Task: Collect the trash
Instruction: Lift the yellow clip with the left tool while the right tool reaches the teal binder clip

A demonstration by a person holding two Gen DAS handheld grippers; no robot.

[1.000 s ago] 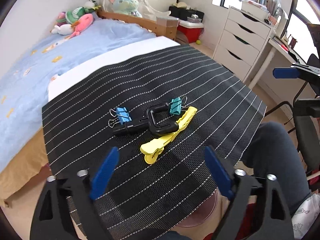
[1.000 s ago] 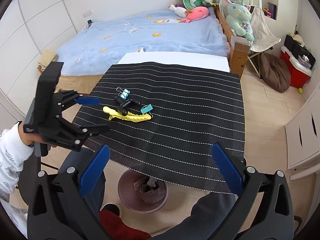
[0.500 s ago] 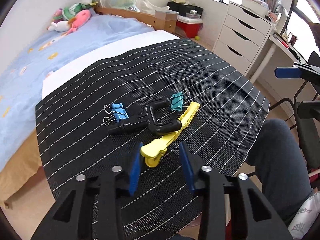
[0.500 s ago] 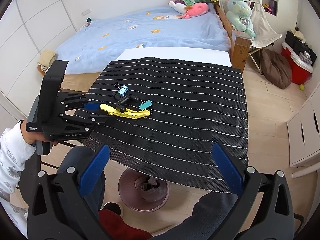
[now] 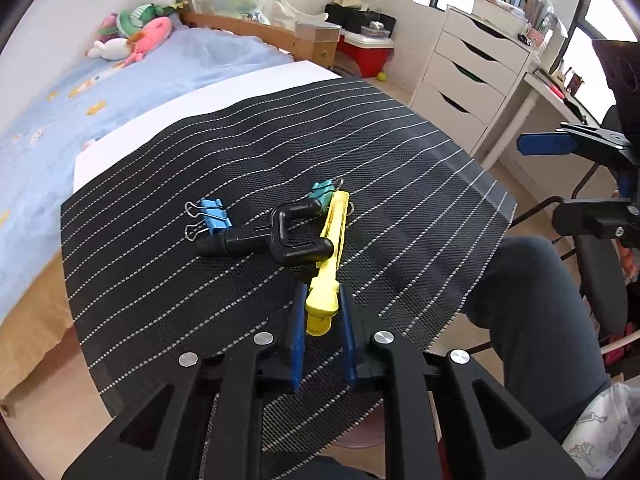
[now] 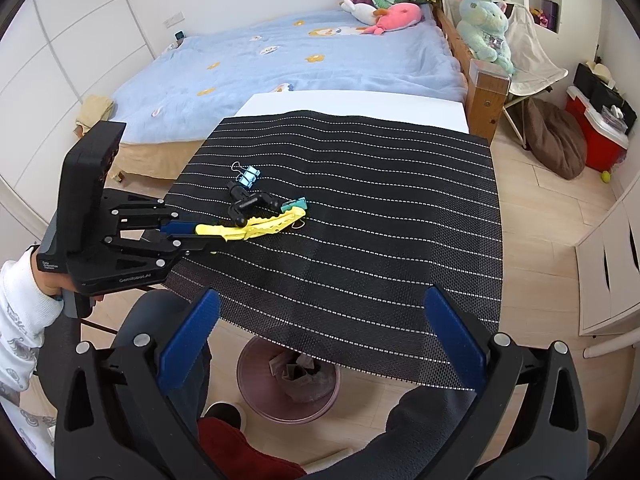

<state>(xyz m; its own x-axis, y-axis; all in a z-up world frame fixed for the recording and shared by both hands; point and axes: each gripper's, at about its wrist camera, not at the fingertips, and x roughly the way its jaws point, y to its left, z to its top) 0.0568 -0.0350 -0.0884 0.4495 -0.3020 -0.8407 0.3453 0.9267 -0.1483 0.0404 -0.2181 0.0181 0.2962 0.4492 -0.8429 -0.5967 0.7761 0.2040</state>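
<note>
Left gripper [image 5: 322, 312], held by a hand in a white patterned sleeve [image 6: 18, 320], has just been closing; its blue fingers [image 5: 298, 336] are now clamped on the near end of the long yellow plastic clip [image 5: 328, 264]. The clip lies on the black mesh mat with white dotted stripes [image 5: 400, 168] covering the white surface [image 5: 168, 120], near the mat's left front part in the right wrist view.

Light blue metal binder clip [image 5: 214, 216] sits leftmost in the left wrist view, just beside the black Y-shaped plastic piece [image 5: 276, 236]. The black piece overlaps the yellow clip. Teal binder clip [image 5: 322, 192] lies at the yellow clip's far end, touching it.

Right gripper [image 6: 320, 336] hangs above the mat's front edge, blue fingers [image 6: 188, 336] wide apart, nothing between them. Below the edge, on the wooden floor, a round translucent pinkish bin [image 6: 248, 364] with brown scraps inside. The person's dark-trousered knee [image 5: 532, 320] is at the right of the mat.
</note>
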